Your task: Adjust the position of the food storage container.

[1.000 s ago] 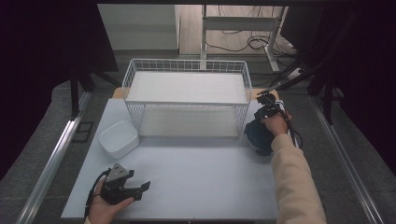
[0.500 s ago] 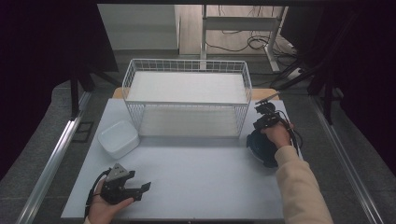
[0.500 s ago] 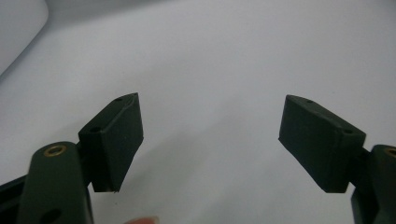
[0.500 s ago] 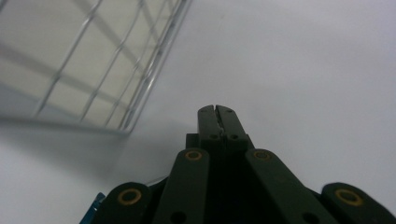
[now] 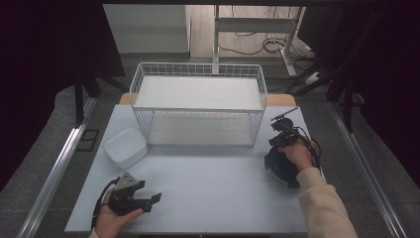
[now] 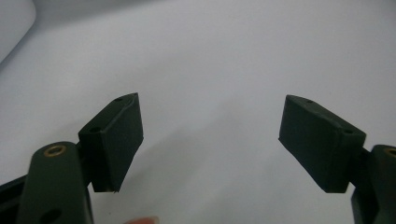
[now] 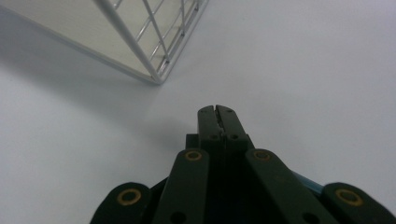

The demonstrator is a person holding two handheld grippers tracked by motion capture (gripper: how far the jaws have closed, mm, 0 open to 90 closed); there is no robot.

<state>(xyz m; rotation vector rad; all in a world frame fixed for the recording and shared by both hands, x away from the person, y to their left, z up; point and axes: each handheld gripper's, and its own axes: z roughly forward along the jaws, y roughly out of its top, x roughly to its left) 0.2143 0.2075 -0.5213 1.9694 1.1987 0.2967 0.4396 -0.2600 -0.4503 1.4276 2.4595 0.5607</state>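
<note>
**Right claw pinched shut beside the wire basket, dark bowl under the hand**

Pale tabletop (image 5: 208, 188) mostly bare across its middle and near edge: wide free room between the two hands. At the far edge, a white wire basket (image 5: 198, 106), long axis running left to right, taking up most of the table's far width. Near corner of that basket (image 7: 159, 77) just ahead and to the left of the right claw in the right gripper view, apart from it, with bare surface between.

Right claw (image 5: 282, 133) near the table's right edge, just beside the basket's right end, pointing away from the person toward the far side. Jaws pressed together, nothing between them (image 7: 218, 112). Dark blue round bowl (image 5: 280, 168) lying directly beneath the right hand, close to the right edge, partly covered by hand and sleeve; no clear long axis, and tilt hard to judge.

Left claw (image 5: 148, 201) near the front left corner, resting low in the left hand, pointing right across the tabletop. Jaws spread wide over bare surface, holding nothing (image 6: 210, 140).

White squarish container (image 5: 125, 147) left of the basket's front, well apart from both claws.

Beyond the table: grey floor, metal rails along both sides, dark curtains, cables and a frame at the back.
</note>
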